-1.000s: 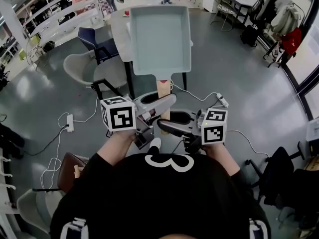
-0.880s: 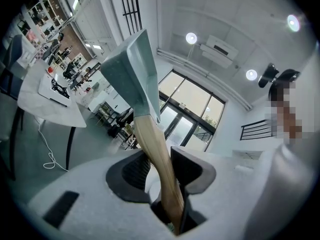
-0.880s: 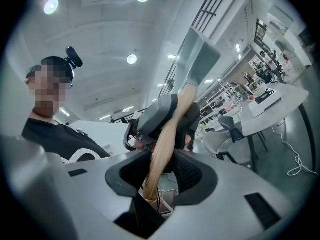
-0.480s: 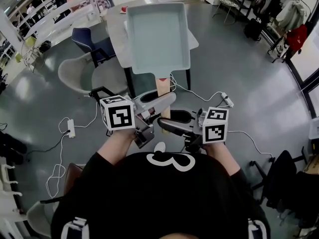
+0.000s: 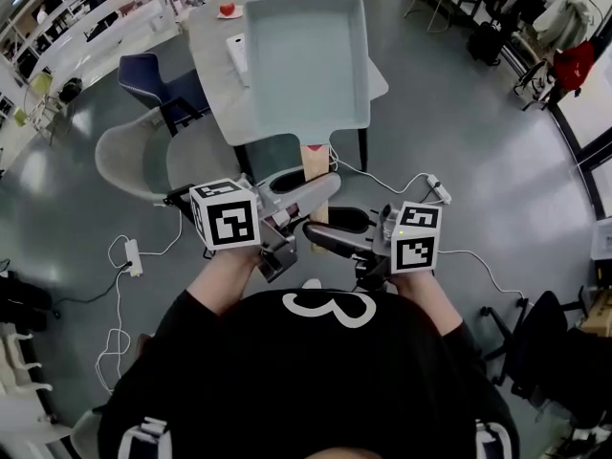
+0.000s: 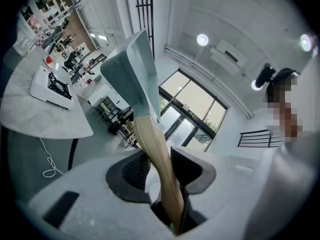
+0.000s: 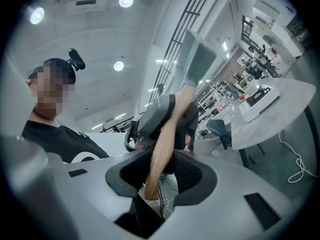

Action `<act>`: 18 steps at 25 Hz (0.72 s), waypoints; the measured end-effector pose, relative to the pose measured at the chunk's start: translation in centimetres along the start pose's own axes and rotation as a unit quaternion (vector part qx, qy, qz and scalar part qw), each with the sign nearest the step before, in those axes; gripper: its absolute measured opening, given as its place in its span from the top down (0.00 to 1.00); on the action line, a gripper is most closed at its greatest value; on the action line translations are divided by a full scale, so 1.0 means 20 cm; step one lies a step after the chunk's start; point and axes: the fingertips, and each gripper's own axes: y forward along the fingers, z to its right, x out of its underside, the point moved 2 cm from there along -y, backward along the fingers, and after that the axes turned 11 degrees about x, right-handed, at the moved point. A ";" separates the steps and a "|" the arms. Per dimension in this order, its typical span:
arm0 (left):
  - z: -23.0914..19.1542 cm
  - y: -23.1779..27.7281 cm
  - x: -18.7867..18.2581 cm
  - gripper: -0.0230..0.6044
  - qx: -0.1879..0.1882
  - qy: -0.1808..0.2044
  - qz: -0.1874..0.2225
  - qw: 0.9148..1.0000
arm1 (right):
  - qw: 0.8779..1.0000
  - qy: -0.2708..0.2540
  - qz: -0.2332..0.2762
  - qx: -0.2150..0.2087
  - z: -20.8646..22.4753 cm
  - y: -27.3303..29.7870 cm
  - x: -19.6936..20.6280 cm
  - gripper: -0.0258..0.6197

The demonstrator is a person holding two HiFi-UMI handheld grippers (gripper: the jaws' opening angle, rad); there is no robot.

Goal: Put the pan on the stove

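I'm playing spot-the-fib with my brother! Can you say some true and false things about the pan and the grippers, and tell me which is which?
1. The left gripper and the right gripper both clamp the wooden handle. True.
2. The pan is round. False: it is rectangular.
3. The pan sits on the stove. False: it is held in the air; the stove on the table is bare.
4. The pan has nothing inside. True.
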 end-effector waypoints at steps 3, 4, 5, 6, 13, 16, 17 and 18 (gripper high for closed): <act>-0.10 -0.02 -0.05 0.74 0.004 -0.010 0.001 1.000 | 1.000 0.008 0.000 0.003 0.08 0.07 -0.04 0.75; -0.13 -0.03 -0.07 0.74 0.006 -0.011 0.000 1.000 | 1.000 0.010 0.000 0.006 0.10 0.09 -0.05 0.75; -0.16 -0.03 -0.08 0.74 0.007 -0.011 0.000 1.000 | 1.000 0.013 0.000 0.009 0.12 0.11 -0.05 0.75; -0.19 -0.04 -0.10 0.74 0.008 -0.011 -0.001 1.000 | 1.000 0.015 0.000 0.011 0.15 0.14 -0.06 0.75; -0.33 -0.11 -0.18 0.74 0.007 -0.028 0.000 1.000 | 0.999 0.029 -0.001 0.016 0.24 0.28 -0.10 0.75; -0.36 -0.12 -0.20 0.74 0.002 -0.031 0.002 1.000 | 0.999 0.031 -0.007 0.019 0.27 0.29 -0.12 0.75; -0.37 -0.12 -0.21 0.74 0.001 -0.032 0.002 0.999 | 0.999 0.032 -0.009 0.019 0.28 0.30 -0.12 0.75; -0.38 -0.12 -0.21 0.74 0.001 -0.034 0.002 0.999 | 0.999 0.034 -0.010 0.019 0.28 0.31 -0.12 0.75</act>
